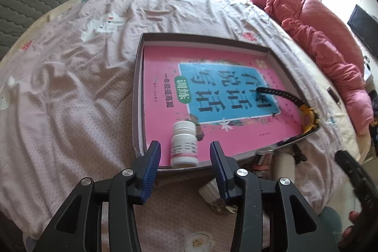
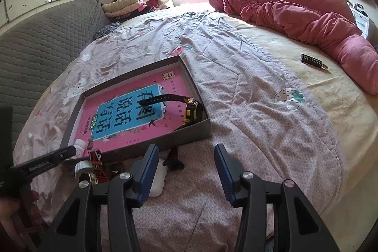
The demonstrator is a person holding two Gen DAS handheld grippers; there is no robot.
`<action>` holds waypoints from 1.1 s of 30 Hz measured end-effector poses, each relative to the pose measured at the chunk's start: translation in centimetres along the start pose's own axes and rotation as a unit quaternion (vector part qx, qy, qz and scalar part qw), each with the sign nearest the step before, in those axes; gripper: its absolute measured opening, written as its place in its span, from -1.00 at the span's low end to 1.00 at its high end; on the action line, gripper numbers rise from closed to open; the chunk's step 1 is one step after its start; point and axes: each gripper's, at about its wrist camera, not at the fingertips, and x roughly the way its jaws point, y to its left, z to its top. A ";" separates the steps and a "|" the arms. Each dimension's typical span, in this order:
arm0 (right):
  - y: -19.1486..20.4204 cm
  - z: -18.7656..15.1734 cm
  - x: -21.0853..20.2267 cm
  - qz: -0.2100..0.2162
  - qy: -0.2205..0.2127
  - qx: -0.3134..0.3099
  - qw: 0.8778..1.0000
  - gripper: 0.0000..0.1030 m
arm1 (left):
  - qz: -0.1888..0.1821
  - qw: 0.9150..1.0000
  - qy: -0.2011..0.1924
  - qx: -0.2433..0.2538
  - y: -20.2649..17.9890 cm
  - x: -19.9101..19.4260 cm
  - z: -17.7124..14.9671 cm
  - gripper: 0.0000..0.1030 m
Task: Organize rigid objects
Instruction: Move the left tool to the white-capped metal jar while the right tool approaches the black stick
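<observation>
Fingers of the left gripper (image 1: 185, 152) stand spread apart and hold nothing; a white pill bottle (image 1: 183, 145) stands upright between their tips, clear of both blue pads, at the near edge of a shallow grey cardboard tray (image 1: 137, 86). Beside it, the right gripper (image 2: 186, 157) is likewise released and empty, hovering over the pink patterned bedsheet (image 2: 248, 115) just in front of the tray. Near its left finger lie a white oblong case (image 2: 157, 183), a small black clip-like piece (image 2: 173, 161), a red-labelled packet (image 2: 98, 163) and a silver-capped glass bottle (image 2: 82, 168), all on the sheet outside the tray. Inside the tray a pink book with a blue title panel (image 1: 224, 89) covers the bottom, and a black-and-yellow wristwatch (image 1: 307, 113) rests on it against the far right wall, its strap reaching across the cover. Farther off, a black tag with lettering (image 2: 311, 61) lies on the cream blanket, near a bunched pink quilt (image 2: 295, 8). A grey quilted headboard (image 2: 42, 39) and a window close the far side.
</observation>
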 end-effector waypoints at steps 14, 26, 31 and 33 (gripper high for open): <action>0.9 -1.1 -0.4 0.005 0.003 -0.017 1.000 -0.05 | -0.028 0.999 -0.025 -0.005 -0.6 -4.1 -2.6 0.01; 2.2 -2.2 -0.9 0.018 -0.007 -0.044 0.999 0.06 | -0.037 0.999 -0.014 0.010 -1.6 -4.5 -5.1 0.08; 2.4 -2.9 -0.8 0.021 -0.006 -0.051 0.998 0.07 | -0.043 0.999 -0.006 0.019 -2.4 -4.5 -6.0 0.10; 2.4 -3.2 -0.6 0.021 -0.002 -0.052 0.998 0.08 | -0.043 0.999 -0.002 0.021 -2.7 -4.4 -6.2 0.10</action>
